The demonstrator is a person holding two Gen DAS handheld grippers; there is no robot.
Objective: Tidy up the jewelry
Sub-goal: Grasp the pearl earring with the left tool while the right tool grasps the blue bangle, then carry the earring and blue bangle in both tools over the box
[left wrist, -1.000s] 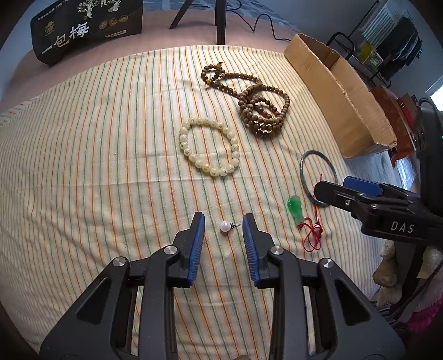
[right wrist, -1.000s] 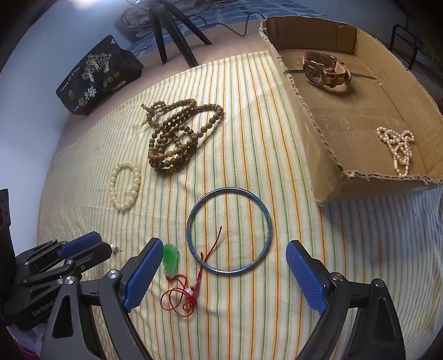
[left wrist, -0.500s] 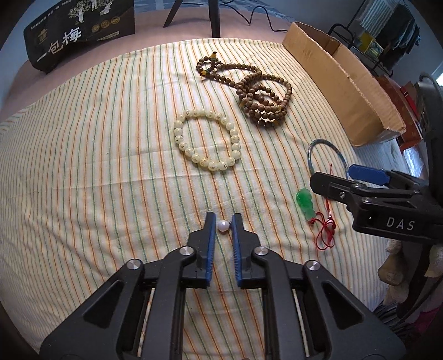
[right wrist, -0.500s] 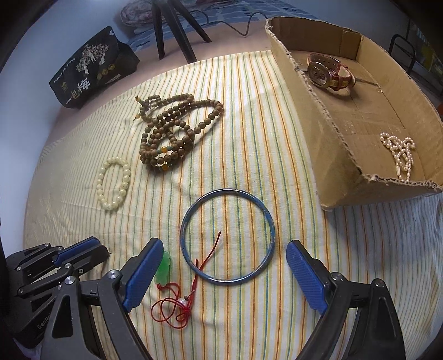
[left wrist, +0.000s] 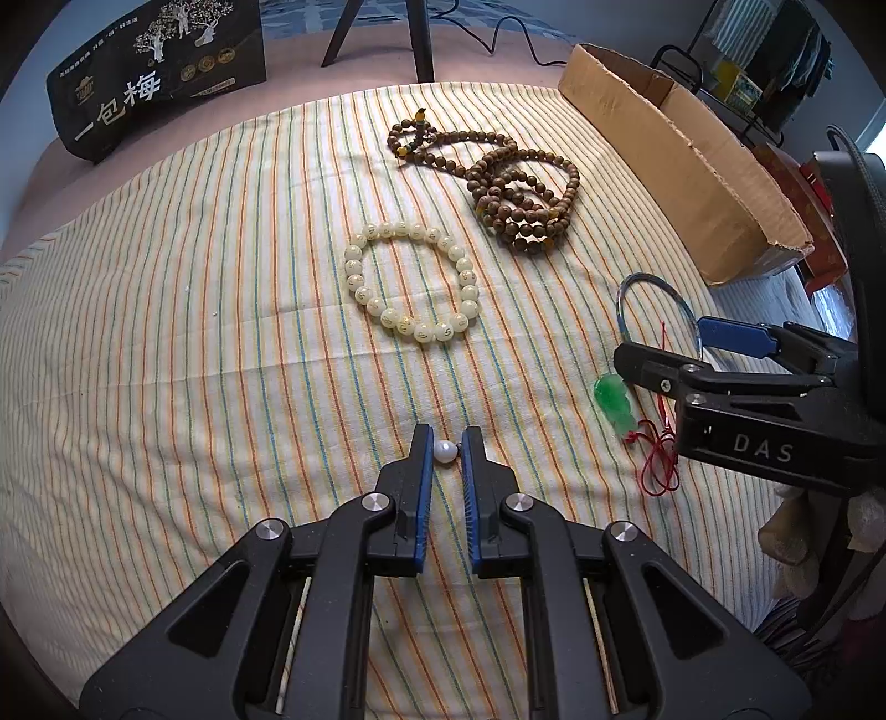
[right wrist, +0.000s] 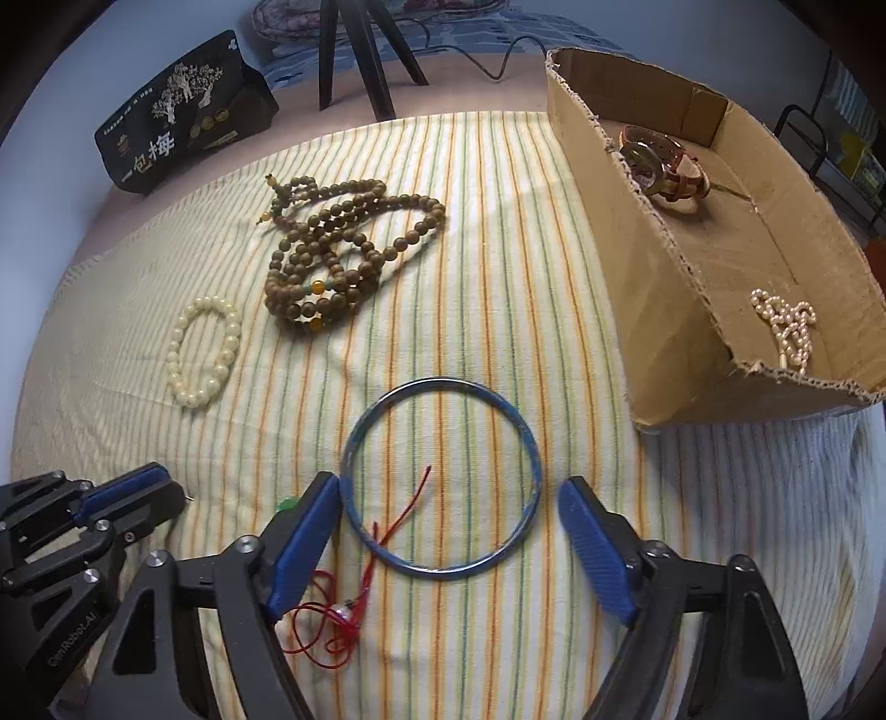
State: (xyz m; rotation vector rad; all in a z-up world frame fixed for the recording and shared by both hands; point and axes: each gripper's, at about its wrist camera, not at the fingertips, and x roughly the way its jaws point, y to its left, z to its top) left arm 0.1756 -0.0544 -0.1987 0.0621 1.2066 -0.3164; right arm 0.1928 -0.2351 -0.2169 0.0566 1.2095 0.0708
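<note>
My left gripper (left wrist: 446, 450) is shut on a small white pearl earring (left wrist: 446, 450) just above the striped cloth. My right gripper (right wrist: 449, 482) straddles a thin blue bangle (right wrist: 529, 437) lying flat. Its jaws are closing, the left pad close to the ring and the right pad still apart from it. A green pendant (left wrist: 614, 404) on a red cord (right wrist: 332, 626) lies beside the bangle, partly under the right gripper's left finger. A cream bead bracelet (left wrist: 387, 317) and a pile of brown prayer beads (left wrist: 520, 199) rest farther back.
A shallow cardboard box (right wrist: 675, 310) stands at the right, holding a watch (right wrist: 659, 166) and a pearl strand (right wrist: 786, 327). A black printed bag (left wrist: 155, 77) and tripod legs (left wrist: 421, 39) sit beyond the cloth's far edge.
The left jaws have shut on the pearl earring. The right gripper has moved forward over the bangle, and its jaws have narrowed around it.
</note>
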